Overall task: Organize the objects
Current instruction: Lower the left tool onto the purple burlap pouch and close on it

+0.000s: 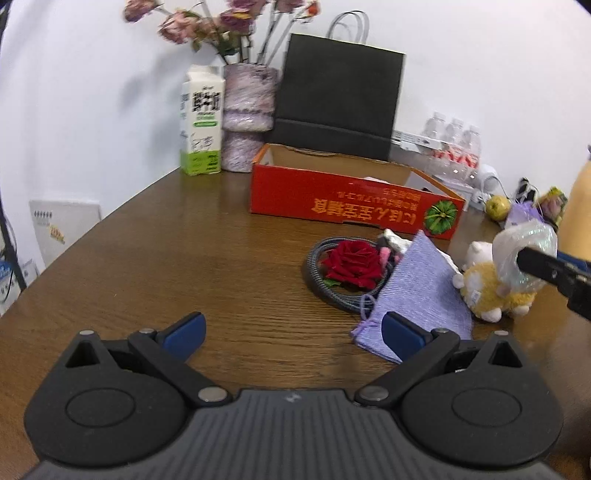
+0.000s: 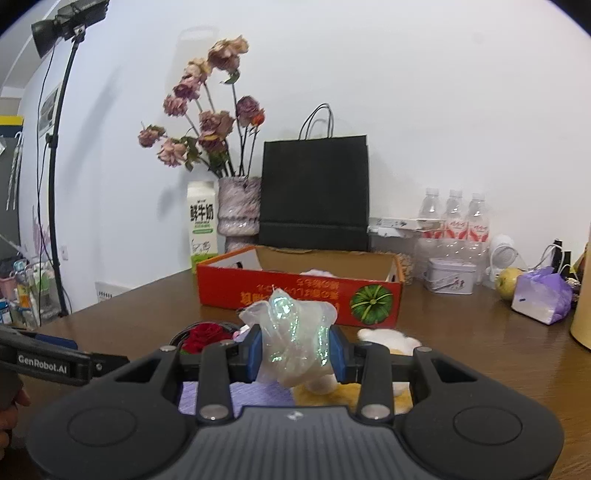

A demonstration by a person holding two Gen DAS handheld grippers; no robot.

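Brown wooden surface against white wall; left claw wide open, empty; right claw clamps crumpled plastic wrap.

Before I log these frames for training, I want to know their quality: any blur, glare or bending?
Left wrist view: motion-smeared; the red cardboard box lettering and dried pink flowers look soft, and the brown wooden table edge bows. Right wrist view: sharper; the crumpled iridescent plastic wrap in the right claw throws green glints, and the black light stand curves.
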